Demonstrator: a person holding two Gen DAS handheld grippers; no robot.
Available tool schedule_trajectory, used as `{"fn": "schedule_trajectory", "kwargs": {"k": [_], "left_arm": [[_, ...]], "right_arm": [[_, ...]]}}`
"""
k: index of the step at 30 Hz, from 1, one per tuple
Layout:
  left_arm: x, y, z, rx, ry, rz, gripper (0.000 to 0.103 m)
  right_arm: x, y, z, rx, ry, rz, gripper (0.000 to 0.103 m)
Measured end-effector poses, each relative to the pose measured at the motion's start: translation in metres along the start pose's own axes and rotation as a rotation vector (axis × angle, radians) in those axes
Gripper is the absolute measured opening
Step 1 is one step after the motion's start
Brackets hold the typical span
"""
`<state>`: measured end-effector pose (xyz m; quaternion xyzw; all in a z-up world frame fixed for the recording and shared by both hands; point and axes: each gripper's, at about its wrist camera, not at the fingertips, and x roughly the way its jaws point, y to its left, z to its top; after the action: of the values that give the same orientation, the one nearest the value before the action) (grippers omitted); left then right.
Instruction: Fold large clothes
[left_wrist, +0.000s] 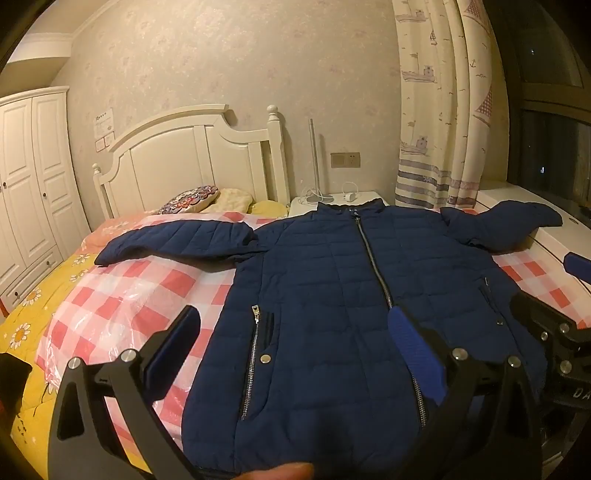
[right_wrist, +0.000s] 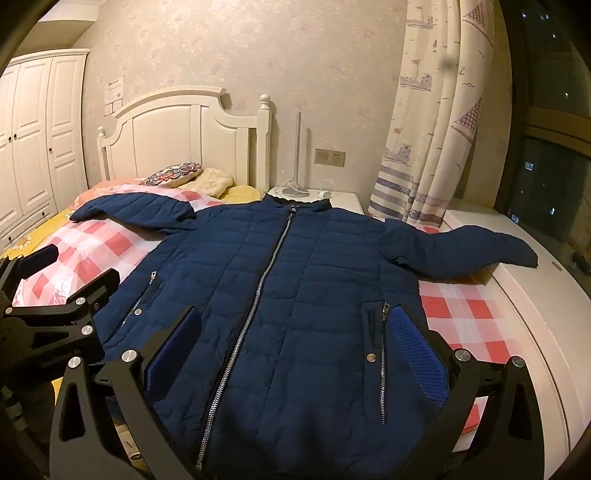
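A navy quilted jacket (left_wrist: 332, 295) lies flat and zipped on the bed, front up, collar toward the headboard, both sleeves spread out. It also shows in the right wrist view (right_wrist: 280, 295). My left gripper (left_wrist: 295, 325) is open above the jacket's lower left part, near its hem. My right gripper (right_wrist: 295, 325) is open above the jacket's lower right part. The right gripper's body (left_wrist: 546, 332) shows at the right of the left wrist view. The left gripper's body (right_wrist: 55, 317) shows at the left of the right wrist view. Neither holds anything.
The bed has a pink checked plastic sheet (left_wrist: 122, 295) over a yellow flowered cover (left_wrist: 26, 325). Pillows (left_wrist: 192, 199) lie by the white headboard (left_wrist: 192, 158). A nightstand (right_wrist: 332, 197) with a lamp, a curtain (right_wrist: 432, 129), a white window ledge (right_wrist: 524, 295) and a wardrobe (left_wrist: 26, 177) surround it.
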<state>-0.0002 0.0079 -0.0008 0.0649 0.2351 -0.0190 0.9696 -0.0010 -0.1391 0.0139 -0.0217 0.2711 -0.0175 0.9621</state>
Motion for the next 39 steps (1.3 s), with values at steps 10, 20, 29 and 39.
{"fn": "schedule_trajectory", "kwargs": {"k": [10,20,29,39], "left_arm": [[-0.0002,-0.0008,-0.0008,0.001,0.003,-0.005,0.101],[-0.0014,-0.001,-0.0041,-0.004,0.005,-0.005,0.101],[-0.0013,-0.0017,-0.0016,0.0,0.005,-0.004,0.101],[0.0008,0.0015,-0.0035,-0.004,0.012,-0.008,0.101]], "right_arm": [[-0.002,0.0058,0.0003,0.002,0.004,0.006,0.098],[0.0024,0.0009,-0.0033,0.013,0.008,0.018,0.098],[0.0027,0.0018,-0.0026,0.016,0.009,0.02,0.098],[0.0033,0.0066,-0.0043,0.021,0.014,0.023,0.098]]}}
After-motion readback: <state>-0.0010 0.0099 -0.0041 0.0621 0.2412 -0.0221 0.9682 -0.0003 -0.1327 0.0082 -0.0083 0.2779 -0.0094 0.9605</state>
